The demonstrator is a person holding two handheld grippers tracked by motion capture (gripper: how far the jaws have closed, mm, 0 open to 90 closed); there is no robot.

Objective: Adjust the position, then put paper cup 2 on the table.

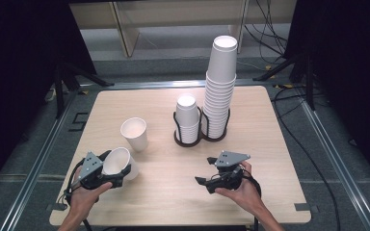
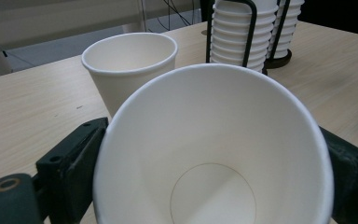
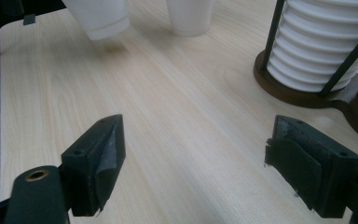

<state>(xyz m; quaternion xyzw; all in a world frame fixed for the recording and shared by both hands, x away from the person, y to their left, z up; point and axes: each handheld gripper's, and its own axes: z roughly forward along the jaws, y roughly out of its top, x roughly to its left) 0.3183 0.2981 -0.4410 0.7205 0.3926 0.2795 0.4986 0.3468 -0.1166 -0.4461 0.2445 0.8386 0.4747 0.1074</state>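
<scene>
My left gripper (image 1: 117,164) is shut on a white paper cup (image 1: 119,161), held tilted just above the table near its front left; in the left gripper view the cup (image 2: 214,154) shows its open mouth between the two black jaws. A second white cup (image 1: 135,134) stands upright just beyond it. At the front right, my right gripper (image 1: 205,170) is open with nothing between its jaws and points left across the table; the right gripper view shows bare wood between its fingers (image 3: 98,163).
A dark wire cup holder (image 1: 193,140) at the table's middle back carries a short stack of cups (image 1: 188,120) and a tall stack (image 1: 220,86). Its base (image 3: 284,91) lies close ahead of the right gripper. The wooden table (image 1: 270,159) ends in metal rails.
</scene>
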